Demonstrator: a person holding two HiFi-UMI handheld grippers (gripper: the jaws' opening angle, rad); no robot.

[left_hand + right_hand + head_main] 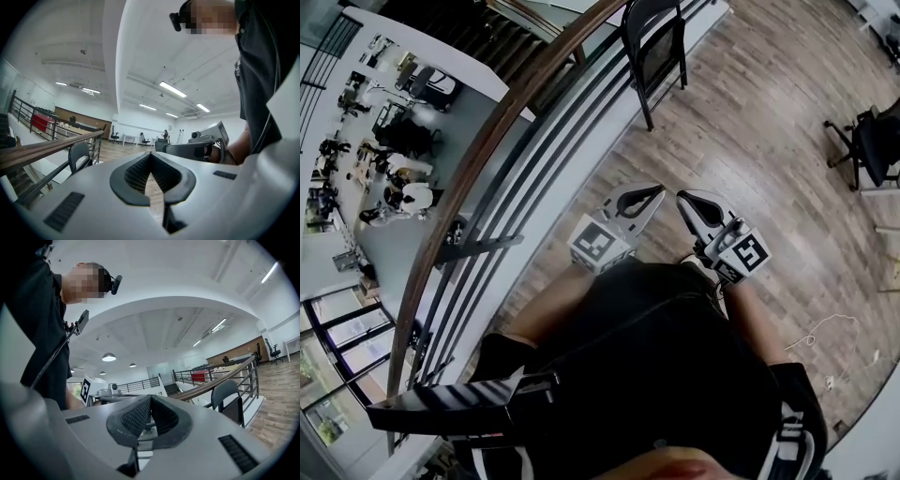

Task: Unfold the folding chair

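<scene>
The black folding chair [661, 47] stands folded flat against the railing, well ahead of both grippers. It also shows at the lower left of the left gripper view, as the chair [79, 157], and at the right of the right gripper view, as the chair [229, 399]. My left gripper [652, 192] and right gripper [686, 199] are held side by side in front of the person's body, both short of the chair. The left gripper [151, 154] is shut with nothing between its pads. The right gripper [151, 398] is likewise shut and empty.
A curved wooden handrail [497, 131] with dark metal bars runs along the left, with a lower floor beyond it. A black office chair [872, 141] stands at the far right. Wood plank floor [750, 122] lies between me and the folding chair. A white cable [825, 328] lies at lower right.
</scene>
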